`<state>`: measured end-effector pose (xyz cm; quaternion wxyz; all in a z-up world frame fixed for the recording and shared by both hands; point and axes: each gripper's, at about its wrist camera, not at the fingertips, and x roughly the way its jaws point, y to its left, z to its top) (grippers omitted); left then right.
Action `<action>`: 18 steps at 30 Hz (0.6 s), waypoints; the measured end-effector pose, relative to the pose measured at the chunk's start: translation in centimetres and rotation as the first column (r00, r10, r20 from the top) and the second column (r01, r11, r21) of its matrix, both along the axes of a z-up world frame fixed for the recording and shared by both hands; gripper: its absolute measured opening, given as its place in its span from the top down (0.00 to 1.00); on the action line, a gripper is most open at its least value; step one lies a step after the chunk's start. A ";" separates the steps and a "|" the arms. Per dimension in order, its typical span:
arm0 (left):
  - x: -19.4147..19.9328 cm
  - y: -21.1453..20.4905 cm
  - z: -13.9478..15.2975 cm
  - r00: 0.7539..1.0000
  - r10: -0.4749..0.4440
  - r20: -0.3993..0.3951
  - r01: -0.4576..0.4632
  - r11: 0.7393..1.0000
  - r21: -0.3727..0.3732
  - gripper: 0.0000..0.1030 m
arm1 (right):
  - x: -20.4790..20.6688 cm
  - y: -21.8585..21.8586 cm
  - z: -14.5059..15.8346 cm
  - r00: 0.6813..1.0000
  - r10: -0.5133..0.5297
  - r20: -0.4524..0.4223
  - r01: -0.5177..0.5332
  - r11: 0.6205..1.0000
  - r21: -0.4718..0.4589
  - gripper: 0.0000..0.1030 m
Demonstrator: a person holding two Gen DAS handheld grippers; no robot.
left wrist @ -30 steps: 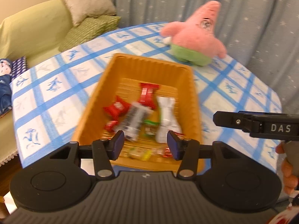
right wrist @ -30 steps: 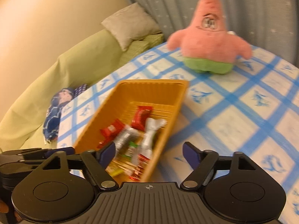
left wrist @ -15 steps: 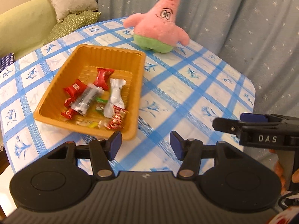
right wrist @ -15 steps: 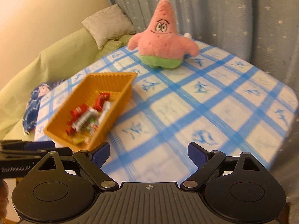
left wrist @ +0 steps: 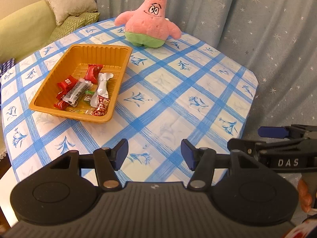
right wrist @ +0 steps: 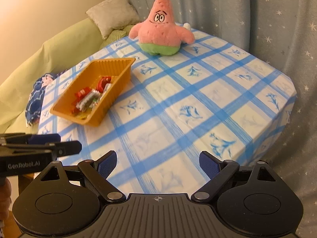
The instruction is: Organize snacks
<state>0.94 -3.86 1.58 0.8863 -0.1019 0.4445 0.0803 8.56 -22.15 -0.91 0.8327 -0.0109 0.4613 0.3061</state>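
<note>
Holding both tongs, left tongs (left wrist: 154, 154) and right tongs (right wrist: 157, 163), spread and empty, we see wrapped snacks (left wrist: 83, 91), perhaps candies, in the orange tray (left wrist: 111, 48).

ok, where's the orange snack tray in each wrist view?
Left wrist: orange snack tray sits left of centre, long side running toward the camera.
Right wrist: tray sits left of centre, seen from its right side.
Shared landmark: the pink starfish plush stands beyond the tray's far end in both.

Black hand-held gripper (left wrist: 154, 152) with 2 blue-padded fingers (left wrist: 120, 152), silver screws.
</note>
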 end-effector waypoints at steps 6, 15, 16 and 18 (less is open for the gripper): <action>-0.8 -1.6 0.5 1.000 -0.011 0.003 0.011 1.000 0.014 0.45 | -0.8 -1.9 0.0 1.000 -0.022 -0.008 0.022 1.000 0.000 0.13; -1.7 -2.9 0.8 1.000 -0.011 0.005 0.011 1.000 0.012 0.45 | -1.2 -2.9 0.5 1.000 -0.023 0.009 0.023 1.000 0.008 0.13; -1.8 -2.9 0.9 1.000 -0.010 0.006 0.010 1.000 0.012 0.45 | -1.2 -2.9 0.5 1.000 -0.021 0.010 0.021 1.000 0.008 0.13; -1.9 -3.0 1.0 1.000 -0.009 0.008 0.009 1.000 0.011 0.45 | -1.3 -2.9 0.6 1.000 -0.015 0.011 0.015 1.000 0.009 0.13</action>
